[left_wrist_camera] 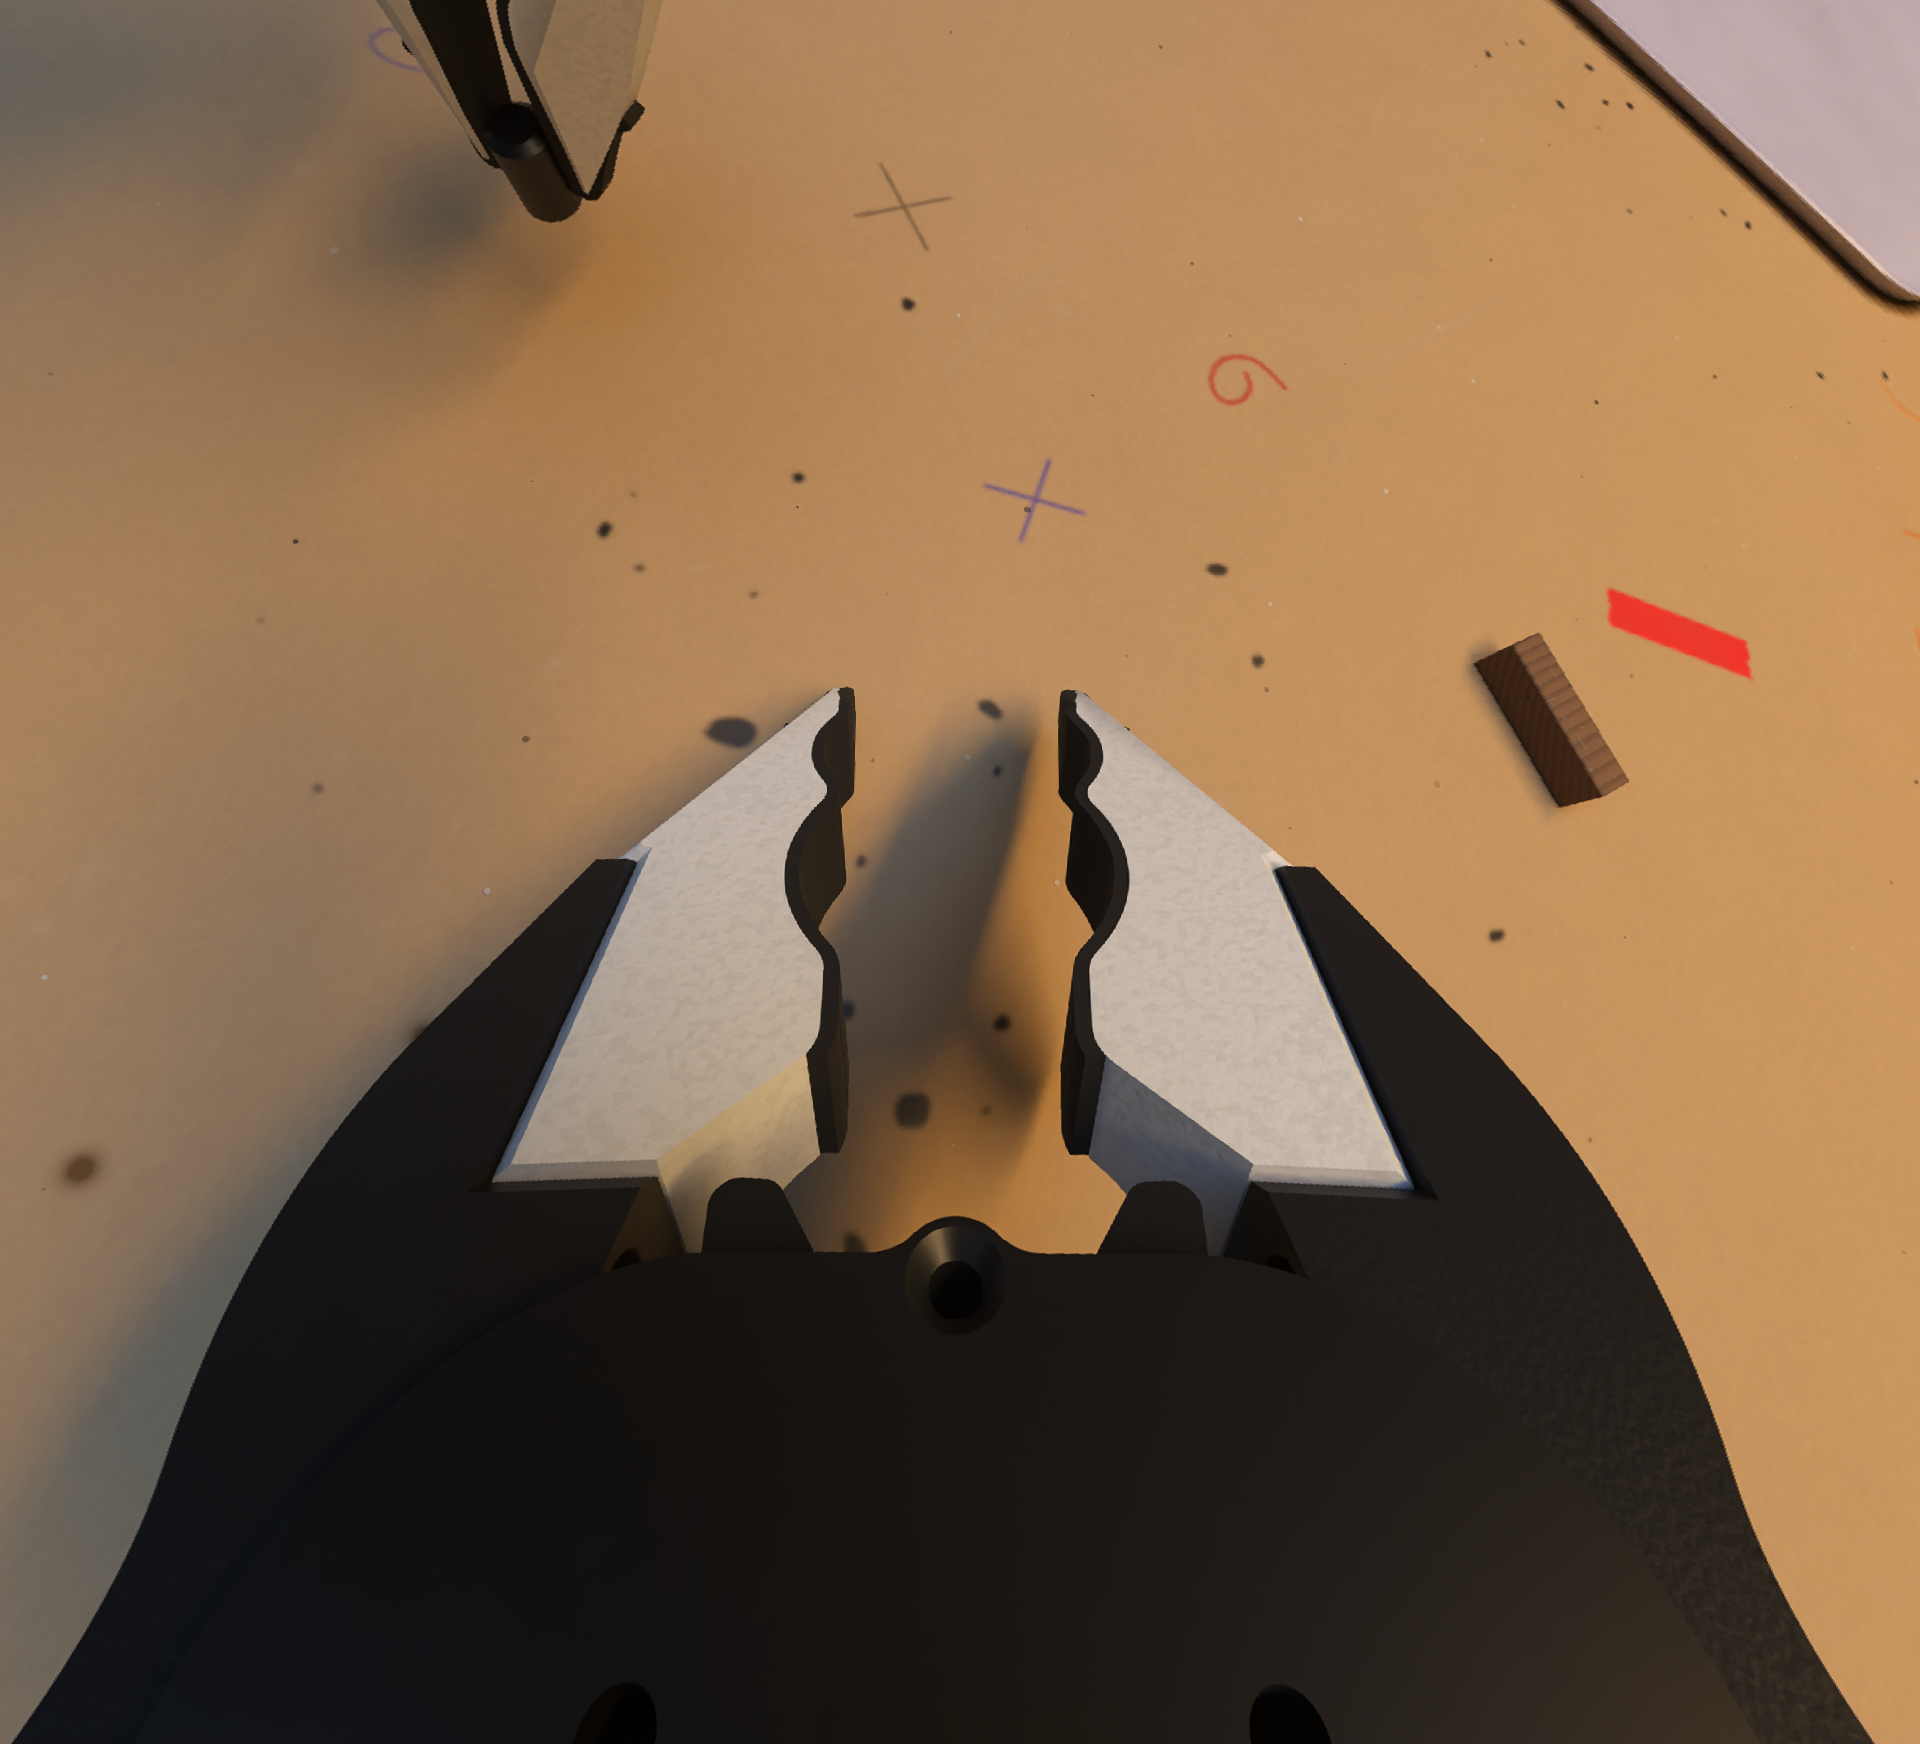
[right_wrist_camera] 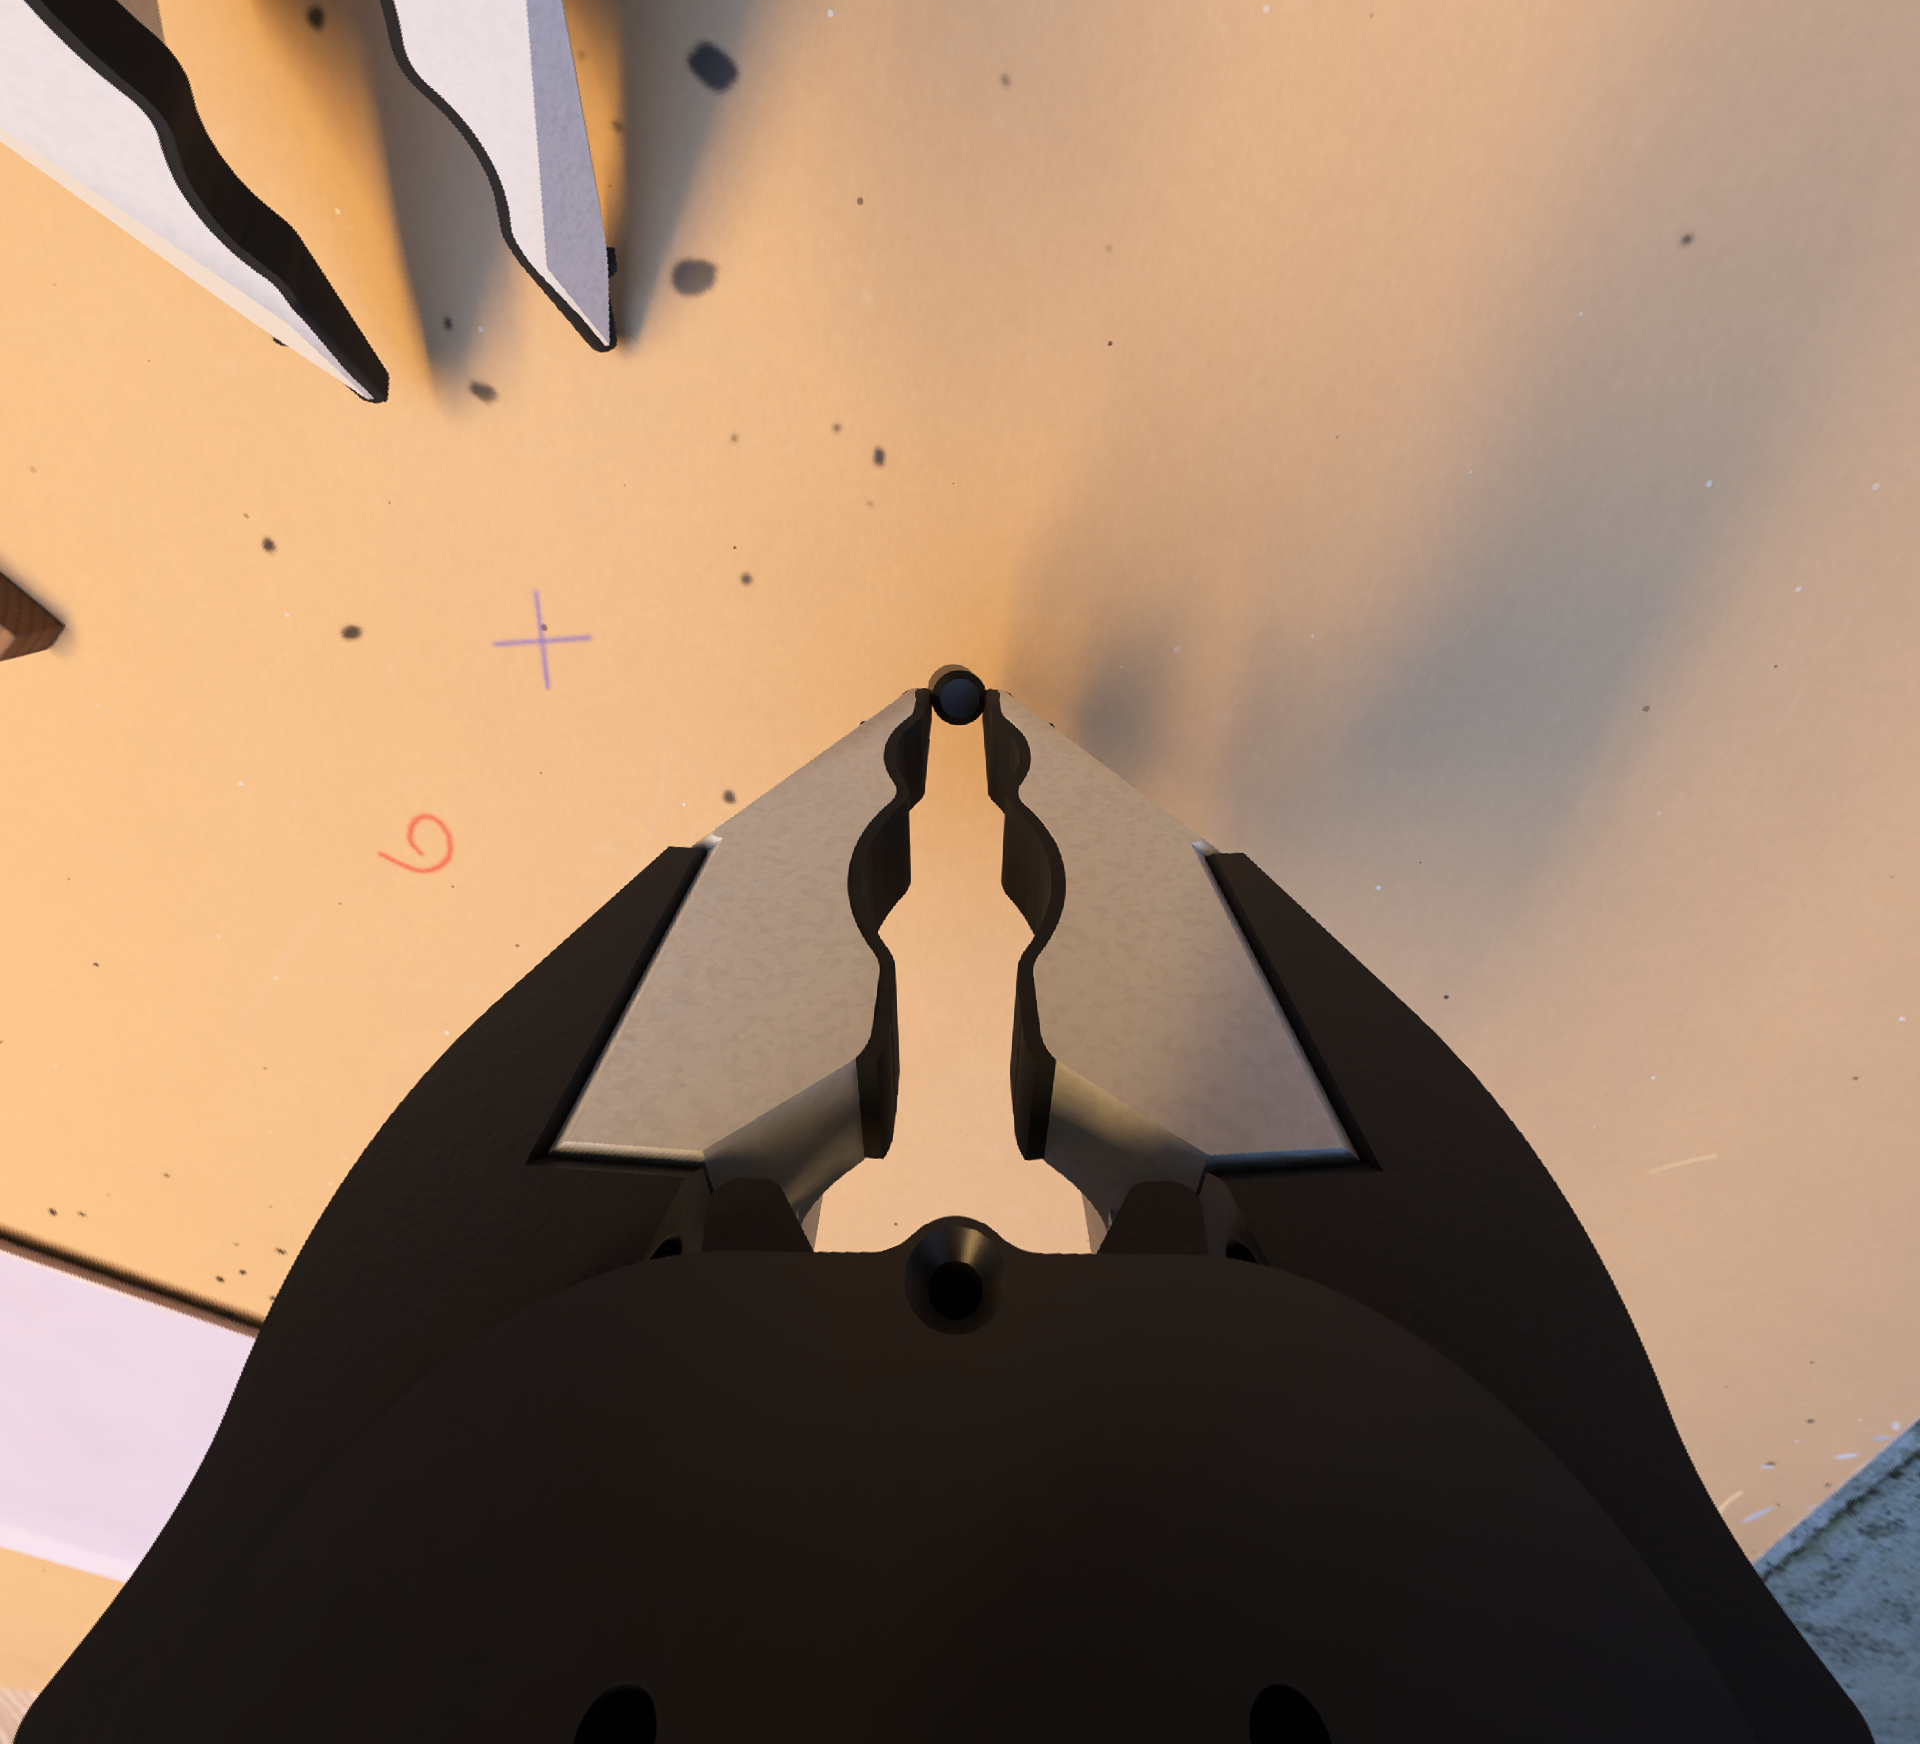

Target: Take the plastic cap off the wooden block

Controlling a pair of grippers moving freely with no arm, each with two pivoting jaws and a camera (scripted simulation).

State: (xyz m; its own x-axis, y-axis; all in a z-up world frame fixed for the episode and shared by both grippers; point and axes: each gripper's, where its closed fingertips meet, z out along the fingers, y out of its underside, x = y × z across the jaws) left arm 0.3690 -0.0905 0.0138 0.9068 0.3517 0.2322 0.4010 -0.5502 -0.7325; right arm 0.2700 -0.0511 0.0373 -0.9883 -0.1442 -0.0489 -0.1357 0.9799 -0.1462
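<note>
Tan tabletop [left_wrist_camera: 1351, 1019], speckled w/ dark spots, pen crosses and a red curl mark. Left claw [left_wrist_camera: 954, 692] hangs over bare tabletop, fingers apart w/ a clear gap, nothing between them. Block [left_wrist_camera: 1550, 720], brown wood, lies flat to the right of it, well apart, w/ a strip of red tape [left_wrist_camera: 1678, 632] just beyond. Pale board [left_wrist_camera: 1704, 1] sits at far right. Right claw [right_wrist_camera: 956, 695] is pinched narrow on the cap [right_wrist_camera: 956, 697], a small dark round piece at the fingertips, off the block. In left wrist view the right claw shows far left, tips down near the tabletop, cap at the tip. In right wrist view the block only shows at the left edge.
</note>
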